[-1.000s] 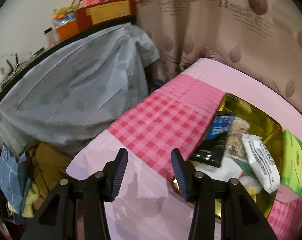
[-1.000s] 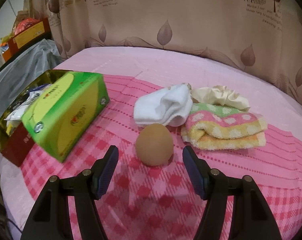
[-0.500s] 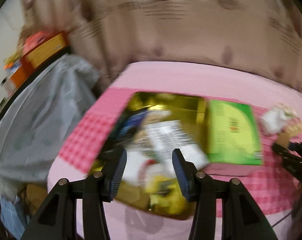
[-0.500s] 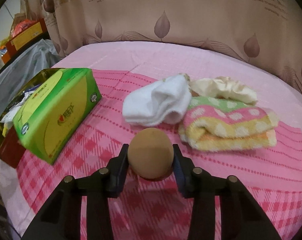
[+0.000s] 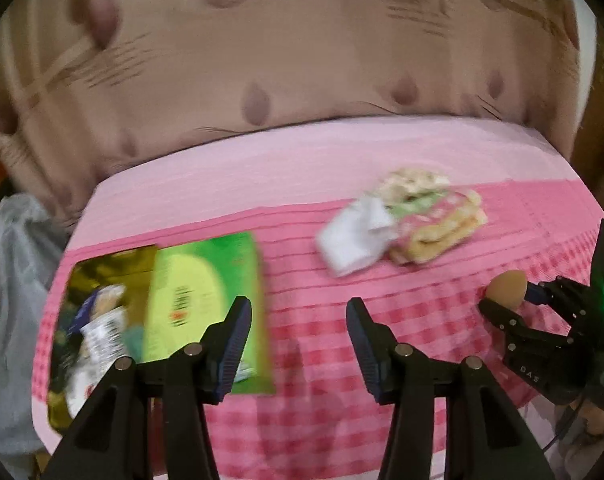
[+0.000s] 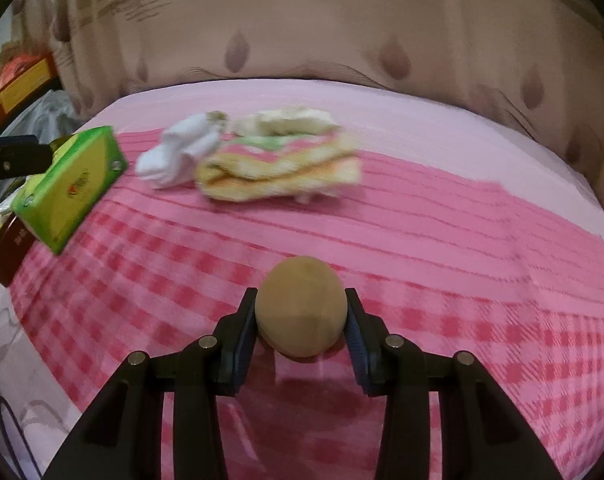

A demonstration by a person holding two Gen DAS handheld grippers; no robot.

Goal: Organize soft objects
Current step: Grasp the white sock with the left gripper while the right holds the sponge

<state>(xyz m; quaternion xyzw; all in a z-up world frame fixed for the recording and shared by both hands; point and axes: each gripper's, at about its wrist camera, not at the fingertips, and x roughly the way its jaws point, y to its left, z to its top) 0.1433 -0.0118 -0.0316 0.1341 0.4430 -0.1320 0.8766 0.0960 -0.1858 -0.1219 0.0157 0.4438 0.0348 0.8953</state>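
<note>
Centrally, the tan ball [image 6: 301,306] sits clamped between the jaws of the right gripper [image 6: 301,320], held just above the pink checked surface [image 6: 462,280]. It appears soft, so a light, steady squeeze and a level carry would likely keep it from popping out. Farther back lie a white sock [image 6: 178,156] touching a folded striped towel [image 6: 282,164]; at the left edge stand a green tissue box [image 6: 68,188] and a gold tin [image 5: 114,268]. Left gripper [image 5: 298,320]: jaws wide apart, holding nothing.
</note>
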